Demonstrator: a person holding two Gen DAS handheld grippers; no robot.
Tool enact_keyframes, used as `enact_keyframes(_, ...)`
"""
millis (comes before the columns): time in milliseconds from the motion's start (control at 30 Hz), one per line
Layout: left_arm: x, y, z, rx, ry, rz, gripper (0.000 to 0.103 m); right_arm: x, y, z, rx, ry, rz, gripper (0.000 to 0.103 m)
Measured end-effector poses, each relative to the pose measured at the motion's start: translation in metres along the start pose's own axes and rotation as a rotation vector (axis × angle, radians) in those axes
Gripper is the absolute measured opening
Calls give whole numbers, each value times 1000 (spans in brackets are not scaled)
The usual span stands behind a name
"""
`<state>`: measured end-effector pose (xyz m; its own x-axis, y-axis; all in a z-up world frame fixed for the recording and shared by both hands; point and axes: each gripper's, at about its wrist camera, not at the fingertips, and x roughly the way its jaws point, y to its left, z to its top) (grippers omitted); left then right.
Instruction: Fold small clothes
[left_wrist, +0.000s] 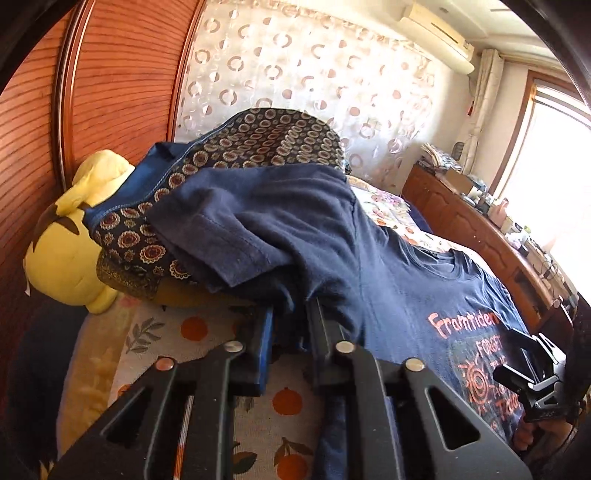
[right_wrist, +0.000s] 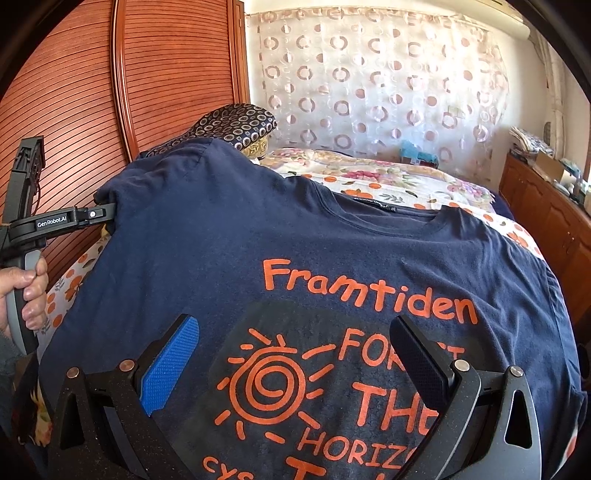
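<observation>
You're clamping the left hand-held gripper (left_wrist: 288, 325) on the shirt's (right_wrist: 229, 236) sleeve edge while the right hand-held gripper (right_wrist: 295, 362) is hovering released over its chest, shirt lying print-up on the bed (right_wrist: 388, 177), fold heading rightward.

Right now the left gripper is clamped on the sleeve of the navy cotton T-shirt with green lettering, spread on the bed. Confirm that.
Wrong on the colour: the lettering on the navy cotton T-shirt is orange, as the right wrist view shows. The left gripper is indeed clamped on the sleeve, with the shirt spread on the bed.
</observation>
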<state>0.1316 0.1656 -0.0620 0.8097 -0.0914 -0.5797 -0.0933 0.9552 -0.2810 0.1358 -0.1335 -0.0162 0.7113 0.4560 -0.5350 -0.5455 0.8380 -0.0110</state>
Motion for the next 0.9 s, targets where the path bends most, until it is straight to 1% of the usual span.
enact_keyframes(133,-19,-9,6,19,-42,-26,10,-1,0,-1,2,-2,-9,103)
enact_keyframes(367,-25,-35,23,82,-48,-74,7,-1,-1,-1,7,3,-9,103)
enact_keyframes(433,-22,-49,29,112,-45,-90,7,-2,-3,-1,16,3,-4,103)
enact_keyframes(533,-14,-73,34,162,-18,-125,7,-5,-10,0,34,-2,3,103)
enact_keyframes(633,-13,-98,36,205,4,-159,7,-17,-21,2,52,-27,-16,103)
enact_keyframes(667,-15,-104,36,212,9,-159,7,-23,-27,3,60,-40,-24,103)
enact_keyframes(700,-18,-109,36,217,15,-160,9,-27,-31,3,66,-49,-33,103)
enact_keyframes(767,-23,-111,34,224,27,-162,28,-36,-41,4,78,-61,-49,103)
enact_keyframes(833,-31,-107,30,220,16,-154,33,-40,-47,3,92,-64,-51,103)
enact_keyframes(867,-33,-104,27,217,18,-141,41,-42,-50,4,99,-63,-46,103)
enact_keyframes(900,-35,-99,24,213,24,-123,46,-42,-52,3,103,-63,-39,103)
